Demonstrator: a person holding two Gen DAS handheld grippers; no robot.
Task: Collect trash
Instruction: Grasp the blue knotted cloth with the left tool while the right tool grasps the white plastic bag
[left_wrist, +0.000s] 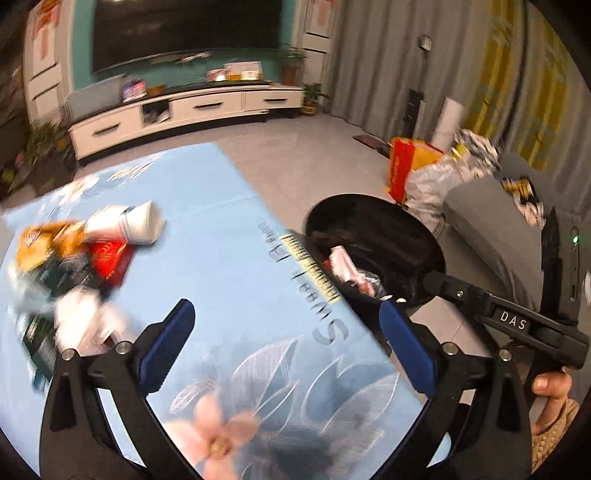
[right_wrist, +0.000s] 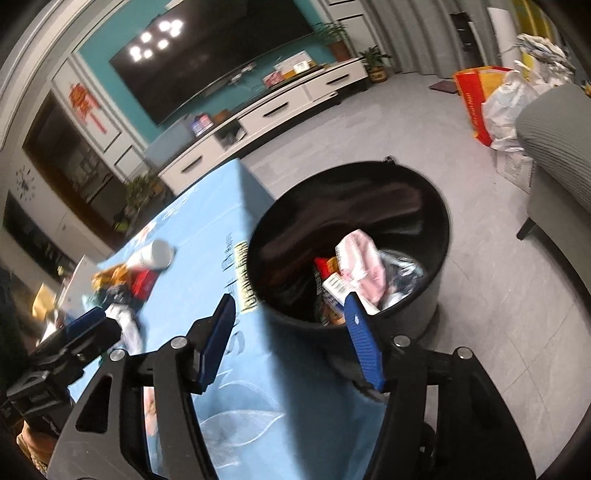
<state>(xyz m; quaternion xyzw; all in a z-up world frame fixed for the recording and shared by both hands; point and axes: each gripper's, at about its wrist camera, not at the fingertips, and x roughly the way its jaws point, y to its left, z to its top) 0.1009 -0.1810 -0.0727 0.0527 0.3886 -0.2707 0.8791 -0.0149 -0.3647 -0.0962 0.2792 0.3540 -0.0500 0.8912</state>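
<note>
Black plastic forms the round bin (right_wrist: 436, 236) standing on the grey floor just beside the edge of the counter (right_wrist: 207, 258), which wears a pale blue flowered cloth. Inside the bin lie a pink wrapper (right_wrist: 360, 264) and other packets. Well away from the bin, on the counter, sits a blurred heap of trash (left_wrist: 74, 266): a white cup (left_wrist: 144, 223) on its side, a red packet (left_wrist: 110, 260) and an orange one. The left gripper (left_wrist: 286, 339) hangs over the cloth with jaws wide apart and empty; the right gripper (right_wrist: 290, 326), nearer the bin, also has jaws apart, holding nothing
</note>
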